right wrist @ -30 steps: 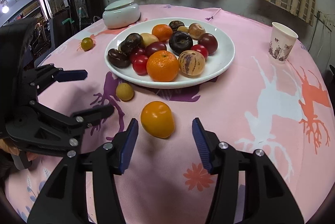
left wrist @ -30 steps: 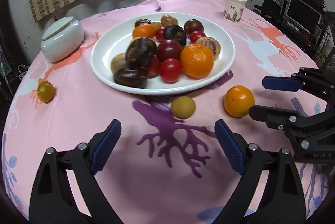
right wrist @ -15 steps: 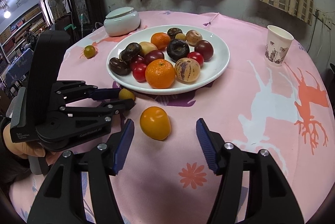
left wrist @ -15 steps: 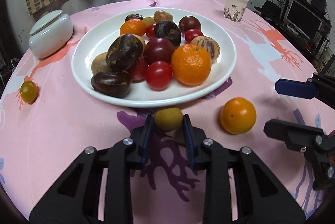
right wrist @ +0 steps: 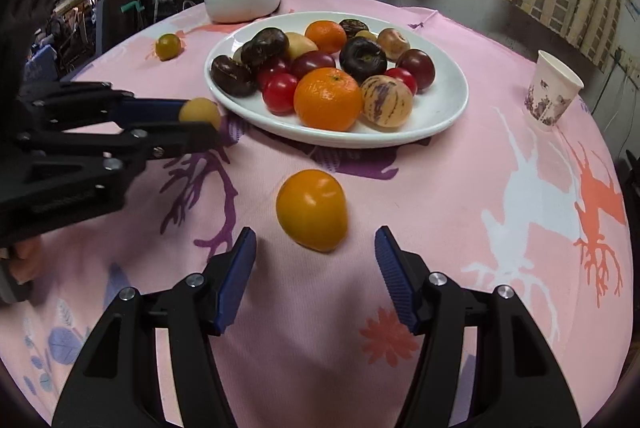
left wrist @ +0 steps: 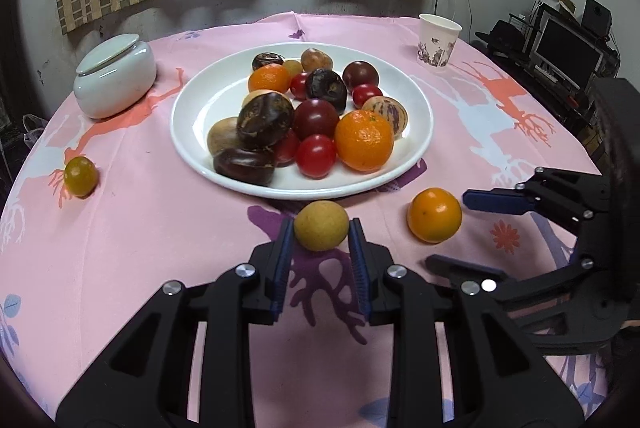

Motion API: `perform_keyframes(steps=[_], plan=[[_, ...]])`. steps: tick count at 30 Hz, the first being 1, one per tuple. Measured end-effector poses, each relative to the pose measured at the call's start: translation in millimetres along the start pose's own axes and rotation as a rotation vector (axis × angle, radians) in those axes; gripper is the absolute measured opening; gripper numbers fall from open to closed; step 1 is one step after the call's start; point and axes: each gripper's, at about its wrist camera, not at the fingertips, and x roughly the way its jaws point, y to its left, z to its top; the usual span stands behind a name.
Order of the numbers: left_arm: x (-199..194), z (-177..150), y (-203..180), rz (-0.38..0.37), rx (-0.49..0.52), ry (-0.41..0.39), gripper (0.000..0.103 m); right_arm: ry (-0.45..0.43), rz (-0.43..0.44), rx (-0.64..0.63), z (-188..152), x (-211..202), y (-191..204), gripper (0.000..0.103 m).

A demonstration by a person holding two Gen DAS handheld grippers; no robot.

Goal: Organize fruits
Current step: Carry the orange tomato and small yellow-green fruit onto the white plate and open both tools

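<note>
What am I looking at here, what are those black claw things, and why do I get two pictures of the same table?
The black claws are two hand-held grippers; a person squeezes one in each hand, and each carries a camera looking along its fingers. One picture is from the left gripper, the other from the right gripper, so each view also shows the other claw from the side. On the pink tablecloth sits a white plate piled with fruit, plus a paper cup and a lidded white jar. The left gripper is shut on a small yellow fruit near the plate. The right one is open, with a loose orange fruit just ahead of its fingers. A small greenish-yellow fruit lies apart.
</note>
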Motion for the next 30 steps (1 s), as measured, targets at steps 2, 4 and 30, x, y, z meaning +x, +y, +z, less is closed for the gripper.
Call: perform_keyframes(steps=[2,4,30], plan=[[-0.6,-0.8,1.4,-0.003,-0.002,0.003,0.028,0.018,-0.004,-0.006,3.5,8.5,2.2,0.043],[0.2,-1.5,2.7,-0.003,-0.005,0.008,0.028,0.006,-0.008,0.004,7.3,12.5,0.8,0.038],[41.2,106.5,22.5,0.088,-0.044,-0.059,0.056,-0.238,-0.056,0.179,91.5,8.9,-59.8,0.057]])
